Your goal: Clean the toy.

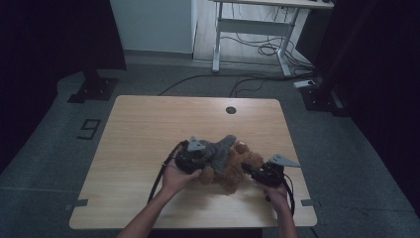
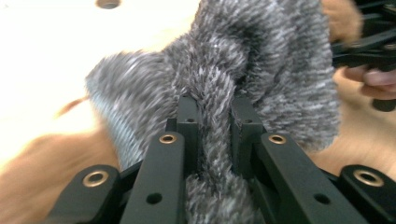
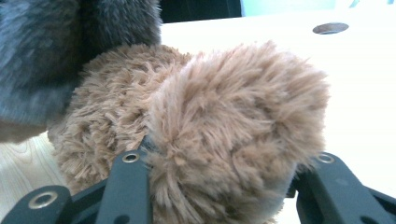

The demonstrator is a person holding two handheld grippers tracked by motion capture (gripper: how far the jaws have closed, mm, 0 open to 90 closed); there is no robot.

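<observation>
Teddy (image 1: 235,166) lies mid-table (image 1: 148,129); left gripper (image 1: 194,157) at its left pinches grey cloth (image 2: 261,74), right gripper (image 1: 260,173) at its right clamps brown fur.

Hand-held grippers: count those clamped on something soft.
2. The left hand-held gripper pinches the fuzzy grey knitted garment; the right hand-held gripper clamps the shaggy brown plush toy at the wooden table's near edge.
</observation>
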